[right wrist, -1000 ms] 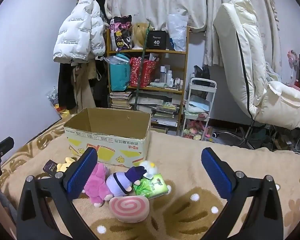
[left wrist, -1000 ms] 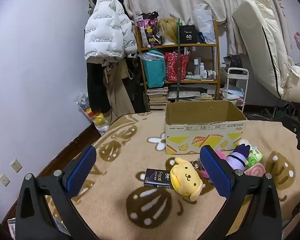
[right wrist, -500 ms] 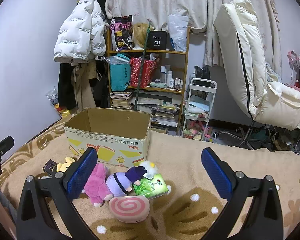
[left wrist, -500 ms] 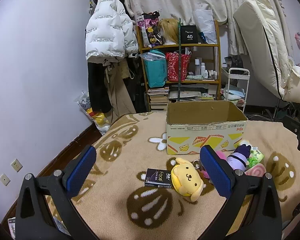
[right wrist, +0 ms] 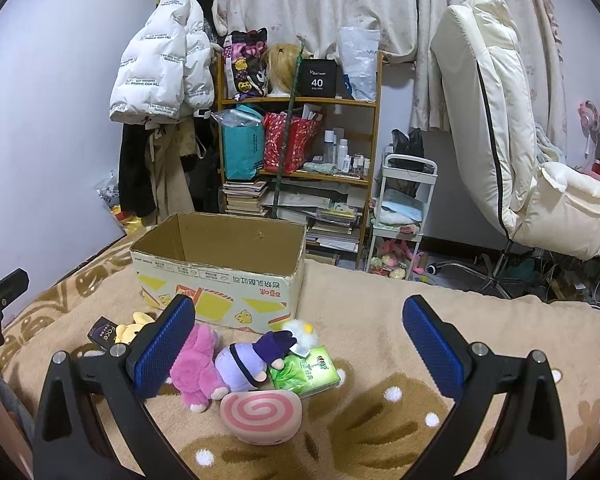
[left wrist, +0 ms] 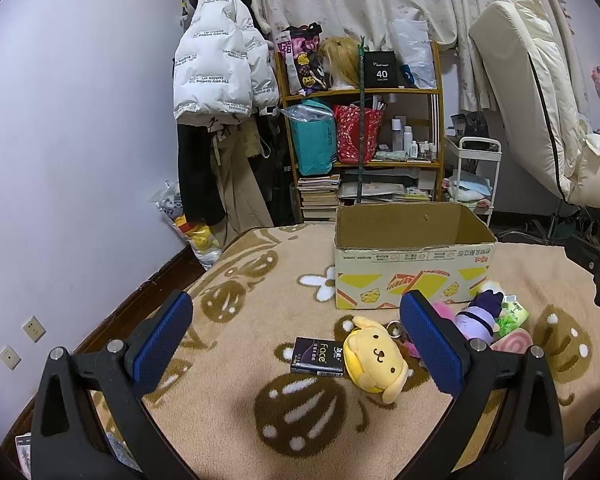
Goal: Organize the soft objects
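An open cardboard box [left wrist: 414, 268] [right wrist: 220, 286] stands on a beige patterned blanket [left wrist: 240, 360]. In front of it lie soft toys: a yellow dog plush [left wrist: 374, 356] [right wrist: 134, 326], a pink plush [right wrist: 198, 368], a purple plush [right wrist: 252, 360] [left wrist: 480, 314] and a pink swirl cushion [right wrist: 262, 414] [left wrist: 510, 340]. A green tissue pack [right wrist: 306, 370] lies beside them. My left gripper [left wrist: 296, 338] is open and empty above the blanket, left of the yellow plush. My right gripper [right wrist: 300, 346] is open and empty, above the toy pile.
A dark "Face" pack [left wrist: 318, 356] lies left of the yellow plush. Behind the bed stand a cluttered wooden shelf [left wrist: 364, 128], hanging coats [left wrist: 220, 80], a white trolley [right wrist: 402, 216] and a cream recliner chair [right wrist: 512, 152]. The bed edge drops off at left [left wrist: 140, 304].
Both views shifted only slightly; the scene sits marginally lower in frame. Both grippers remain open and nothing on the blanket moved.
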{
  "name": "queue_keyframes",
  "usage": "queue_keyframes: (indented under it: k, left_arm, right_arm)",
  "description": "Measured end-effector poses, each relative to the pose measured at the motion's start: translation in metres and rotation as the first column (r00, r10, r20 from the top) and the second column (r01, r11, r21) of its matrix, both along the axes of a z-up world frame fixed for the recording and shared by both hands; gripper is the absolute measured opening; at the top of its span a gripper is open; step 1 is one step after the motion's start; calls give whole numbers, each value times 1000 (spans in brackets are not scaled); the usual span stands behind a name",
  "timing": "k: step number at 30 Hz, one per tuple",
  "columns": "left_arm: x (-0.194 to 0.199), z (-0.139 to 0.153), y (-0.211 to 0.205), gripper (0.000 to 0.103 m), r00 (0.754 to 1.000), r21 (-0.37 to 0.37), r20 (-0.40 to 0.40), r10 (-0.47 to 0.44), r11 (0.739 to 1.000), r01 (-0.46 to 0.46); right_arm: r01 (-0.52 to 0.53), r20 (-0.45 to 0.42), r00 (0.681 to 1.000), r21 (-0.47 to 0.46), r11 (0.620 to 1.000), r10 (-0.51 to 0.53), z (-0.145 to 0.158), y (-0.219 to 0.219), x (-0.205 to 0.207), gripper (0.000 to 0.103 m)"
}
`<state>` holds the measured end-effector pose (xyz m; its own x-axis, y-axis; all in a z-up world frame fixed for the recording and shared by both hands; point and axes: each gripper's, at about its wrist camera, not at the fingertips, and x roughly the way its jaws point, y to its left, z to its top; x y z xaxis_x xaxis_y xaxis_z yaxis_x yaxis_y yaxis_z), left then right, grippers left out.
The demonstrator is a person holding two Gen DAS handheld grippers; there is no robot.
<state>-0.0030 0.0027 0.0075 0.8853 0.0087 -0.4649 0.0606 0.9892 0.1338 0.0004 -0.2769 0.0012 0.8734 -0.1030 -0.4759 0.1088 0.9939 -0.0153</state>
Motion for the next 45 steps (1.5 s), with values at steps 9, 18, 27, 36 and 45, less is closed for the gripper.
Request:
queue_keyframes:
  k: [9, 18, 27, 36, 45]
  left_arm:
    - [-1, 0, 0, 102, 1000, 0, 1, 2, 1000, -2]
    - [0, 0, 0, 102, 1000, 1, -2, 1, 1000, -1]
    - [1, -1, 1, 102, 1000, 1, -2, 0, 1000, 0]
    - [4, -6, -2, 102, 1000, 4, -12, -3, 1000, 3]
    - [4, -8, -3, 102, 1000, 3, -14, -3, 1000, 3]
  right_arm:
    - [-4, -2, 1000, 1, 1000, 4, -1, -1, 0, 103]
    - [-6, -3, 1000, 3, 1000, 6, -1, 0, 1, 103]
    - [-9, -4, 1000, 8, 1000, 9, -4, 1, 2, 103]
    - [-8, -5, 1000, 7, 1000, 8, -4, 1, 3, 103]
    - [-9, -7, 1000, 8, 1000, 9, -6, 1, 3, 103]
